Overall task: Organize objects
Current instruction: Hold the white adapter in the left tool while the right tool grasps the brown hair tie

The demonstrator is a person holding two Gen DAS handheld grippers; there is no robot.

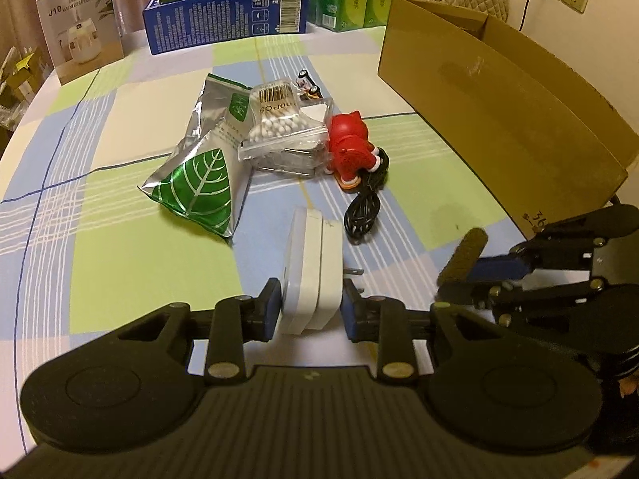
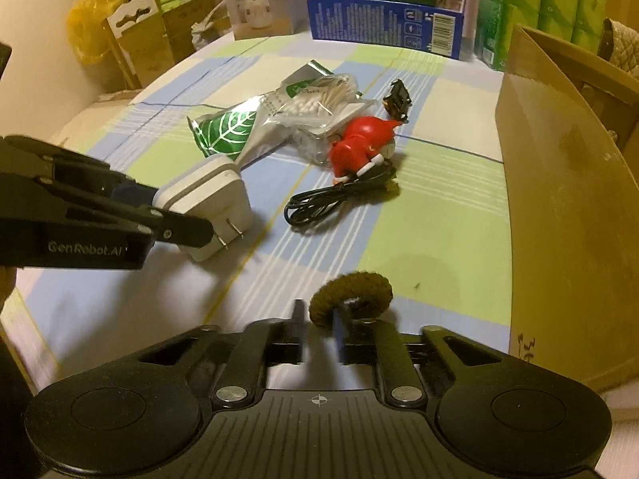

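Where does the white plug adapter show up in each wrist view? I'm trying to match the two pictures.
Left wrist view: white plug adapter at bottom centre, clamped between the left gripper's fingers.
Right wrist view: adapter at centre-left, held by that gripper.
Shared landmark: red toy figure beside the black cable.

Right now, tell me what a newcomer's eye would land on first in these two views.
Each gripper is already loaded: the left gripper clamps a white plug adapter, and the right gripper pinches a brown fuzzy hair tie. Past them, a red toy figure lies mid-table beside a green-leaf foil pouch, with an open cardboard box on the right.
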